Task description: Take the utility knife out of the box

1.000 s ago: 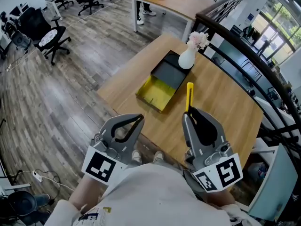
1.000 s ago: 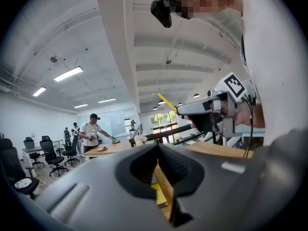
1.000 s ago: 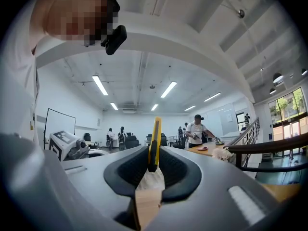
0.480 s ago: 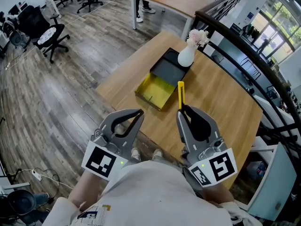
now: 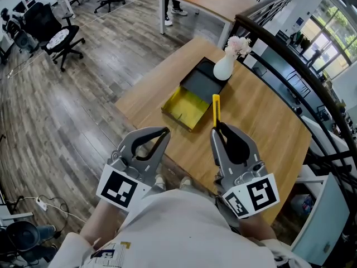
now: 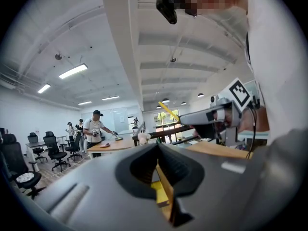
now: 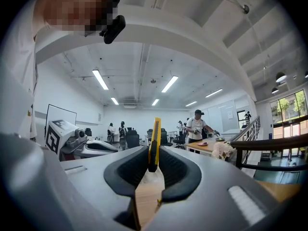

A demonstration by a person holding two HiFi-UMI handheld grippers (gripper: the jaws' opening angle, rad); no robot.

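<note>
Utility knife [image 5: 216, 109] is already out, I'd say: by the wooden table [image 5: 262, 121], clear of the open yellow-and-black box [image 5: 184, 108], the right gripper [image 5: 218, 128] pinches it edge-up. The left gripper [image 5: 162, 134] hangs alongside, jaws pressed together on nothing; perhaps only setting down remains

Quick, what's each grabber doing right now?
Left gripper: closed, empty.
Right gripper: closed on the yellow utility knife.

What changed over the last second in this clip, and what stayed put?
The right gripper, clamped on the utility knife, drifted slightly left in the head view, toward the open box. Nothing was grasped or released. The left gripper, box and vase stayed put.
</note>
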